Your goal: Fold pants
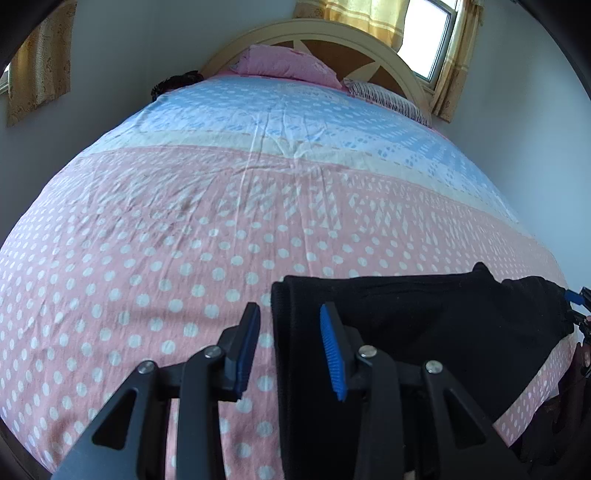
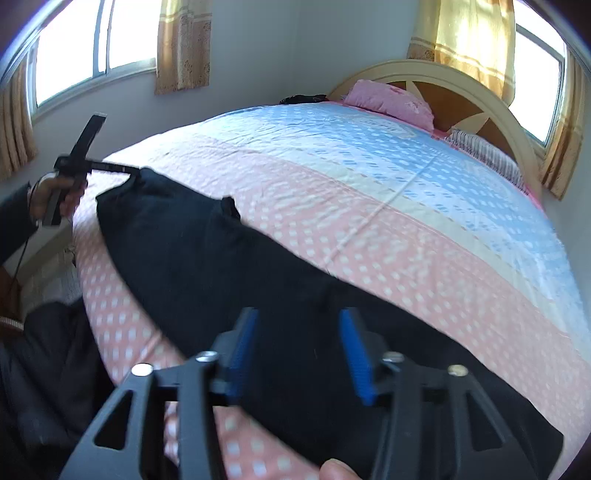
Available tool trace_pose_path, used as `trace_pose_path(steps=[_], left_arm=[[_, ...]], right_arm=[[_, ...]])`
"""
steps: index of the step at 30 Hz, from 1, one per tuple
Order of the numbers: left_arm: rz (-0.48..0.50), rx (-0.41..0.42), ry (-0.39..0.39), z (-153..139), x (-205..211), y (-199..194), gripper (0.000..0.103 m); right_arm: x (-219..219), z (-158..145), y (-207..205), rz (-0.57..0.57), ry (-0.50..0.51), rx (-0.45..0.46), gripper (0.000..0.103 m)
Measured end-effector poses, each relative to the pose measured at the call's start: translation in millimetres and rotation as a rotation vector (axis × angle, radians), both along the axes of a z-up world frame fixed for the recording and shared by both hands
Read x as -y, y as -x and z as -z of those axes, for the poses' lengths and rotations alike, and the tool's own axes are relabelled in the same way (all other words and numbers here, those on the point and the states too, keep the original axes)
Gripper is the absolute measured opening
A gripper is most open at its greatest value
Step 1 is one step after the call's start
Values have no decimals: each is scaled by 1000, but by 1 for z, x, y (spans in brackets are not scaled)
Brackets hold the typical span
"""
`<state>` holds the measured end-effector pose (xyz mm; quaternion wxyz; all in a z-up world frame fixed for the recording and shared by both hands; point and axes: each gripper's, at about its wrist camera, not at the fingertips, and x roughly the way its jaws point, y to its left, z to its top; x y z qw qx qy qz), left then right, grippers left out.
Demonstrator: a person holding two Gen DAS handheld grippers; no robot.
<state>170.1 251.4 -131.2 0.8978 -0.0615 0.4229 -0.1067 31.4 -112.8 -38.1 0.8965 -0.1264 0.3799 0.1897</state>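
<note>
Left fingers: the left gripper (image 1: 290, 347) has its blue pads apart, nothing pinched; the pants' left edge lies in the gap below them.
Right fingers: the right gripper (image 2: 299, 347) is spread wide over the dark cloth, gripping nothing.
Pants: black pants (image 2: 221, 266) lie flat along the near edge of the bed, layers stacked at one end.
Bedspread: pink with white dots (image 1: 147, 258), blue farther back.
Pillows: a pink pillow (image 1: 284, 64) and a striped one (image 1: 388, 98) by the headboard (image 1: 332, 31).
Hand: the left hand (image 2: 55, 195) holds its gripper at the pants' far end.
</note>
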Motion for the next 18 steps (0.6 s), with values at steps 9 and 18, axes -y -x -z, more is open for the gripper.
trace_pose_path(steps=[9,18], left_arm=[[38,20,-77,-4,12,5,10],[65,41,-195,-5,21,5,10]], right_arm=[[-59,41,-82,-75,42,-99,32],[-66,51,-90,-64,69,-107,4]])
